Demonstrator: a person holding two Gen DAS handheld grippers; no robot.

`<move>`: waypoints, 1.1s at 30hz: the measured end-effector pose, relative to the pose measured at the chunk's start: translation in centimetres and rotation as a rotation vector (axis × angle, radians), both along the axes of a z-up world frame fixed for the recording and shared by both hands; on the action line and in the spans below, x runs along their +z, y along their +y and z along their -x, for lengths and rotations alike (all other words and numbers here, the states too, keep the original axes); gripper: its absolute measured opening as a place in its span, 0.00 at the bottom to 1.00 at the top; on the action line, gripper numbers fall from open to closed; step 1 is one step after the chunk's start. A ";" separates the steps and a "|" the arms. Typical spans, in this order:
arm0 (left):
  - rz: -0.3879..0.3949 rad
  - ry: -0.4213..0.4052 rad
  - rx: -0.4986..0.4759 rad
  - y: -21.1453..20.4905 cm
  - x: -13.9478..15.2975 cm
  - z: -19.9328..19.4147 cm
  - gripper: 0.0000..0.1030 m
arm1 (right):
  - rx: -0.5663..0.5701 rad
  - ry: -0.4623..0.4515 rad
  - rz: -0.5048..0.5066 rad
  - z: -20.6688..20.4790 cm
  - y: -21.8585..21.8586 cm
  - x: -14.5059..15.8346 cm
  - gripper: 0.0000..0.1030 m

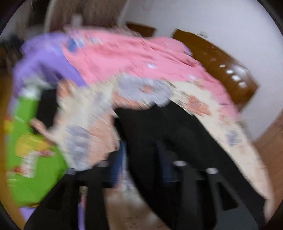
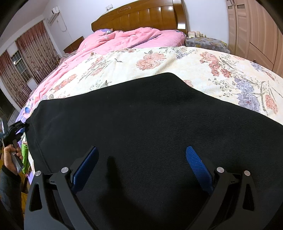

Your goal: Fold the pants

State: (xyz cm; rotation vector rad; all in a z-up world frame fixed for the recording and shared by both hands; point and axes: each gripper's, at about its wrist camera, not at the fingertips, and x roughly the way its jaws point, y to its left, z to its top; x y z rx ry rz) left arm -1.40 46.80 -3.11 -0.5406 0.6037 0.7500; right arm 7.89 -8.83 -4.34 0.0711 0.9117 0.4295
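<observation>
Black pants (image 2: 141,113) lie spread flat on a floral bedsheet (image 2: 159,62). My right gripper (image 2: 141,159) is open, its blue fingers (image 2: 194,159) wide apart just above the near part of the pants, holding nothing. The left wrist view is heavily motion-blurred. It shows the black pants (image 1: 168,127) in front of my left gripper (image 1: 141,154), whose blue pads stand apart with dark cloth around them. The left gripper also shows small at the far left of the right wrist view (image 2: 16,131), held in a hand at the pants' left edge.
A pink quilt (image 2: 123,39) is bunched at the head of the bed below a wooden headboard (image 2: 141,16). A green package (image 1: 35,159) lies at the bed's left side. A wardrobe (image 2: 256,31) stands right, curtains (image 2: 31,53) left.
</observation>
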 end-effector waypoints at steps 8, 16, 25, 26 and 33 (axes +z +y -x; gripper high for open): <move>-0.416 0.131 -0.301 -10.2 4.0 -6.7 0.99 | 0.006 0.000 0.009 0.1 0.1 0.0 0.96; -0.170 0.194 -0.281 -6.1 -2.0 -8.5 0.98 | -0.002 0.014 -0.029 0.1 -0.4 0.1 0.95; -0.259 0.259 -0.443 -12.0 1.0 -9.5 0.98 | 0.135 -0.084 0.158 -3.3 6.8 3.4 0.95; -0.262 0.271 -0.451 -12.3 0.8 -10.0 0.98 | 0.152 -0.083 0.166 -4.4 7.8 3.4 0.95; -0.172 0.350 -0.462 -11.4 -2.6 -11.7 0.99 | 0.121 -0.029 0.199 -10.3 8.5 -0.1 0.96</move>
